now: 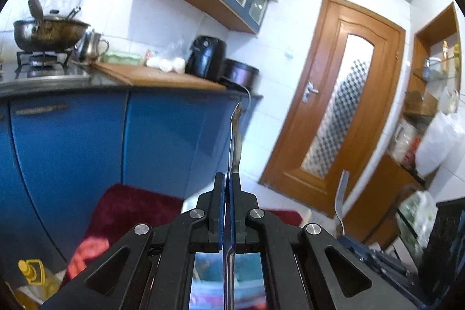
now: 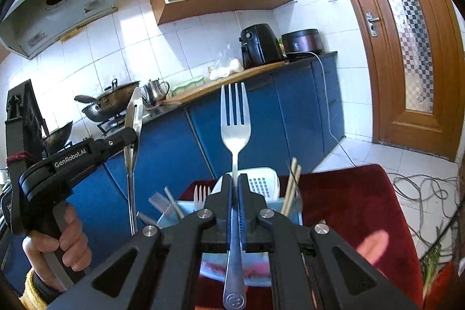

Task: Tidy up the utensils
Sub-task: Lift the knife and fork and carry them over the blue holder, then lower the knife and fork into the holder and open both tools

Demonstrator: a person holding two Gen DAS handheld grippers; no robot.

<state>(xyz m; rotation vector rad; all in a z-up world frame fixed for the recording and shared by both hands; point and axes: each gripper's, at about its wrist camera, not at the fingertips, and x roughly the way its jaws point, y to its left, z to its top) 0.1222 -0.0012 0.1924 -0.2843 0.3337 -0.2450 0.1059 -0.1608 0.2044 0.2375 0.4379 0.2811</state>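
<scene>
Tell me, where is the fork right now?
The fork is clamped upright in the right gripper, tines up, in the middle of the right wrist view, above the white utensil basket on the red cloth.

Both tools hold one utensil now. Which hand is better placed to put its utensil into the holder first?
Probably the right. Its tool holds the fork upright directly above the light blue holder. The left tool holds its spoon off to the side.
</scene>
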